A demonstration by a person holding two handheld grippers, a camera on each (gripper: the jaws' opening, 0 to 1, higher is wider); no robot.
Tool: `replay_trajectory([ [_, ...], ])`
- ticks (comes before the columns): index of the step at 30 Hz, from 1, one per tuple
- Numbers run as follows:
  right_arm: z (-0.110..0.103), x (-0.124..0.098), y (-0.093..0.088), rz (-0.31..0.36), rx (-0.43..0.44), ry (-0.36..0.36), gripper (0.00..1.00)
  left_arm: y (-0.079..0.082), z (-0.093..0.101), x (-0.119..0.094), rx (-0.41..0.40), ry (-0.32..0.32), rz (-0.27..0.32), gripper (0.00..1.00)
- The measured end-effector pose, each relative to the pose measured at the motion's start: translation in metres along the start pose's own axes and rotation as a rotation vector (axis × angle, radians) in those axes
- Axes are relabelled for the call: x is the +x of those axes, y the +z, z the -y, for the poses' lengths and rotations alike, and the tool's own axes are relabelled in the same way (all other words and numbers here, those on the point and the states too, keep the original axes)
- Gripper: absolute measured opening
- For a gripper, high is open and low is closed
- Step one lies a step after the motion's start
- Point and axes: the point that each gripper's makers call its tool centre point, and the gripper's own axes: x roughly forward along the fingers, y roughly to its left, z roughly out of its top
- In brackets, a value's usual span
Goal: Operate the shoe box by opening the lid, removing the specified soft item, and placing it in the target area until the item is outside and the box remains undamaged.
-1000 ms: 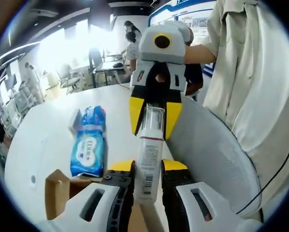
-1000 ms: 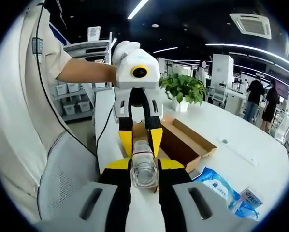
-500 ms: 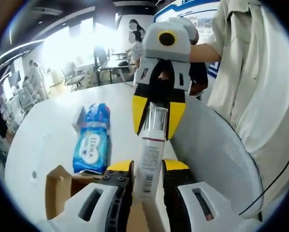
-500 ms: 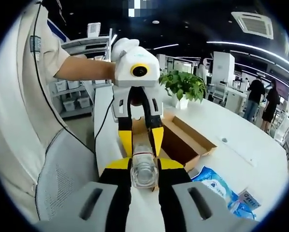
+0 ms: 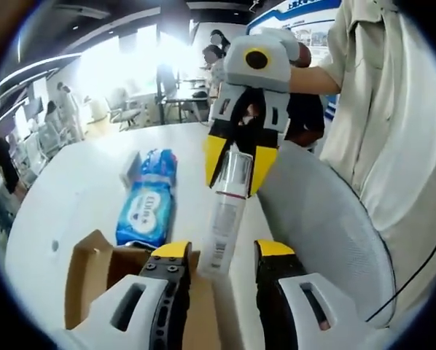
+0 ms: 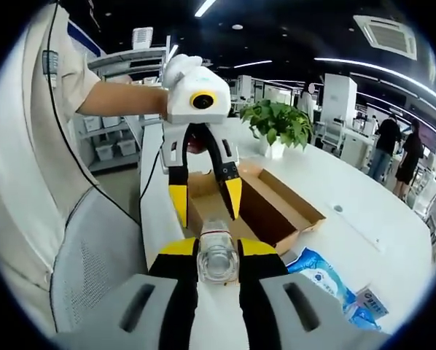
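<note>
Holding the clear-capped white bottle [image 5: 225, 219] above the desk's [image 5: 72, 197] near edge, the right gripper [image 5: 235, 164] clamps its cap end. The left gripper [image 6: 203, 200] has its jaws wide apart, not touching the bottle. The open cardboard shoe box [image 6: 276, 211] sits by that edge, a blue wipes pack [image 5: 146, 208] just beyond it.

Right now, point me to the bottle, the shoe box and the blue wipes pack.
bottle [image 5: 225, 219]: left gripper view, on its labelled body.
shoe box [image 6: 294, 208]: right gripper view, on its open cardboard wall.
blue wipes pack [image 5: 146, 208]: left gripper view, on its printed front.
</note>
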Motion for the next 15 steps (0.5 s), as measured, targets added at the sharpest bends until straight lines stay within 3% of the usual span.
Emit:
replay_trajectory([
  [15, 0.030, -0.006, -0.009, -0.087, -0.067, 0.003, 0.17, -0.019, -0.008, -0.024, -0.155, 0.183, 0.054, 0.52],
])
